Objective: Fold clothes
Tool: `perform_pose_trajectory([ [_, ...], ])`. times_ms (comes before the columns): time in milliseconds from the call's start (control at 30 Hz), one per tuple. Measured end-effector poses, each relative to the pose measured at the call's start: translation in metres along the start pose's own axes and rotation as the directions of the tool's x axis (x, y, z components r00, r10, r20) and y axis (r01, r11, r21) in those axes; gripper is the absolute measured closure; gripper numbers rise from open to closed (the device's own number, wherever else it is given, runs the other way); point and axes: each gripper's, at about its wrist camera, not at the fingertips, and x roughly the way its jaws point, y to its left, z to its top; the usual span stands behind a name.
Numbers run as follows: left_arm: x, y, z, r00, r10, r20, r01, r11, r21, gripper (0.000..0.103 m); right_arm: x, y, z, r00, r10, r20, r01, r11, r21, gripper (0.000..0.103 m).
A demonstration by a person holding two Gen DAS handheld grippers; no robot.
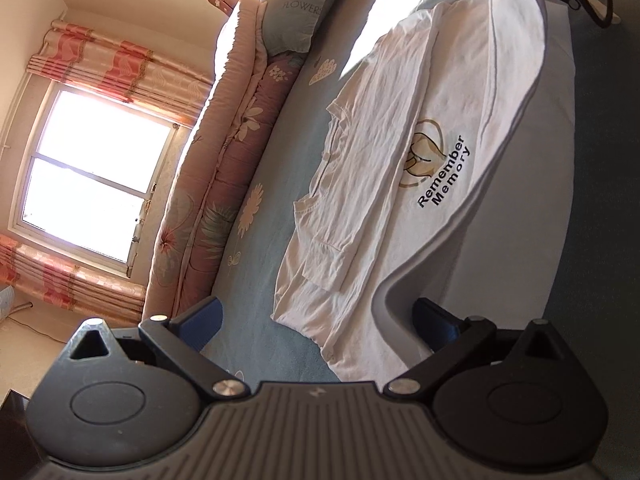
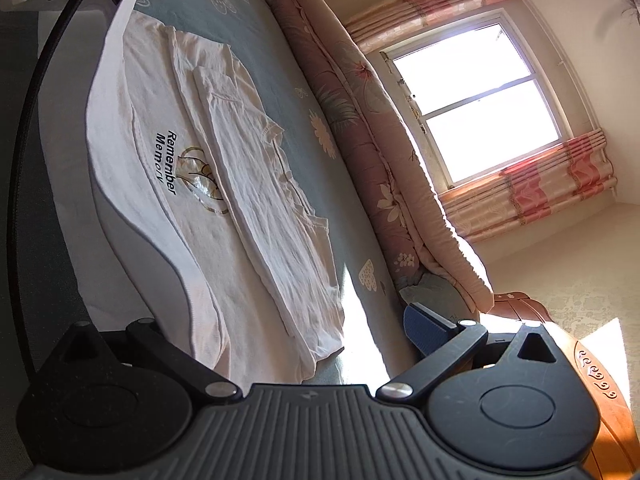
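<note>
On the blue flowered bedspread [image 1: 276, 216] we see a white T-shirt [image 1: 384, 184] spread flat near the bed's edge, wrinkled, its far side and sleeve folded over the body beside a gold emblem and black "Remember Memory" print [image 1: 444, 176]. A rolled pink floral quilt [image 1: 224, 168] lies along the far side. Our left gripper [image 1: 320, 320] hangs wide open above the shirt's near end, holding nothing; our right gripper [image 2: 280, 332] seems equally spread, though its left finger is hidden in shadow.
</note>
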Motion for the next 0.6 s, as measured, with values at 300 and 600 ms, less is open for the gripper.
perform_pose_trajectory([
  [300,0.006,-0.003,-0.001,0.996,-0.094,0.004,0.094,0.995,-0.034,0.002,0.017,-0.008,0.007,1.0,-0.002,0.008,0.002,1.0,-0.003,0.0],
  [600,0.023,-0.028,0.001,0.982,-0.183,-0.056,0.18,0.982,-0.052,0.002,0.012,-0.012,0.007,1.0,0.007,0.004,-0.007,1.0,-0.002,0.0],
])
